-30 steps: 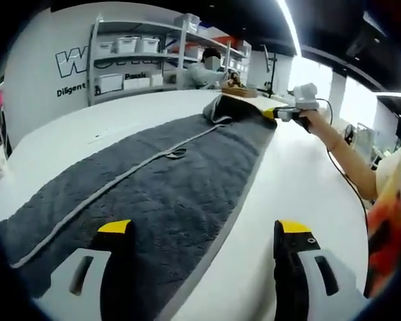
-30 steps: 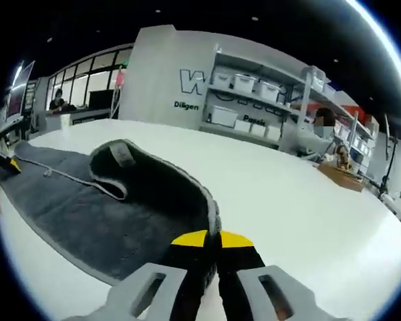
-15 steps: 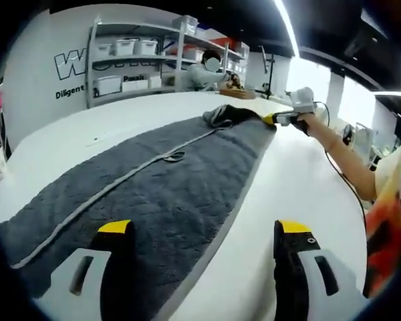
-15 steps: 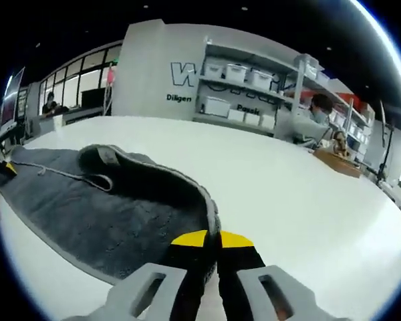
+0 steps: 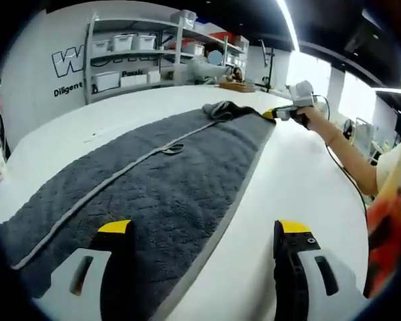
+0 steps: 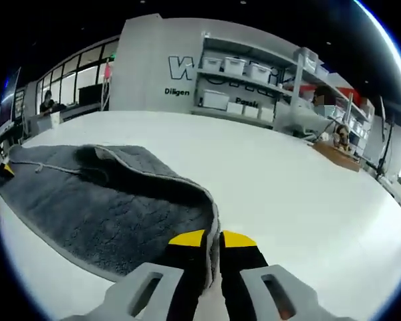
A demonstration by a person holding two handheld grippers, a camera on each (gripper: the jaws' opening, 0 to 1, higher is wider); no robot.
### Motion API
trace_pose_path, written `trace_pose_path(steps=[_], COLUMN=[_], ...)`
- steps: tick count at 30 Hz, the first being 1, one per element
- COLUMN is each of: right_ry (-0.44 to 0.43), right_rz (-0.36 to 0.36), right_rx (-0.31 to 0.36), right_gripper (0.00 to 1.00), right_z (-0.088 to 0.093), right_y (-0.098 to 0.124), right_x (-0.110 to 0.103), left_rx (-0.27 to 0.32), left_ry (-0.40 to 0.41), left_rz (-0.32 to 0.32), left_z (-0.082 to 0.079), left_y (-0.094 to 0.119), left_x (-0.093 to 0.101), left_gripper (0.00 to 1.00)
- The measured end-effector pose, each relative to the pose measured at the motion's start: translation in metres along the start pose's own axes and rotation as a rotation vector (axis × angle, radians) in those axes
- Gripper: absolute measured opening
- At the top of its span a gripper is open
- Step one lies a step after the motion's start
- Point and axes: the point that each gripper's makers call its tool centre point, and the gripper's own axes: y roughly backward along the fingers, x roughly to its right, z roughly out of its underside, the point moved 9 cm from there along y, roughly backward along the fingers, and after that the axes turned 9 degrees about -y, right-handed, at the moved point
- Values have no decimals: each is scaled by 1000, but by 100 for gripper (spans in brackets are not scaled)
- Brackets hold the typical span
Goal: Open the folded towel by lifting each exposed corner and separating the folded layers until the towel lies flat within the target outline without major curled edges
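Lowered toward the bench, the towel (image 5: pixel 160 174) corner we pinch in our right gripper (image 6: pixel 212 239) flattens (fold nearly open); our left gripper (image 5: pixel 204 231) gapes empty.

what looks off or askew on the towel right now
The far corner of the grey towel is not flat: the right gripper is shut on its edge, and the cloth there humps up in a curled fold. The rest lies spread on the white table.
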Motion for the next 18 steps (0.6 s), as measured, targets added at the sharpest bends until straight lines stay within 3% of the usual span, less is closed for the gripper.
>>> trace_pose_path(steps=[9,14,18], right_ry=[26,12,1], right_rz=[-31,-31,-22], right_rx=[-18,-8,15], right_gripper=[9,20,34], right_z=[1,-2,-7], right_y=[-3,0,4], right_x=[-7,-6,-4], left_rx=[-9,-7,3], left_ry=[-13,-15,-17], left_rz=[-2,-1,-3], left_z=[0,0,-1], left_y=[-1,0,1], left_x=[0,0,0], left_gripper=[83,84,84])
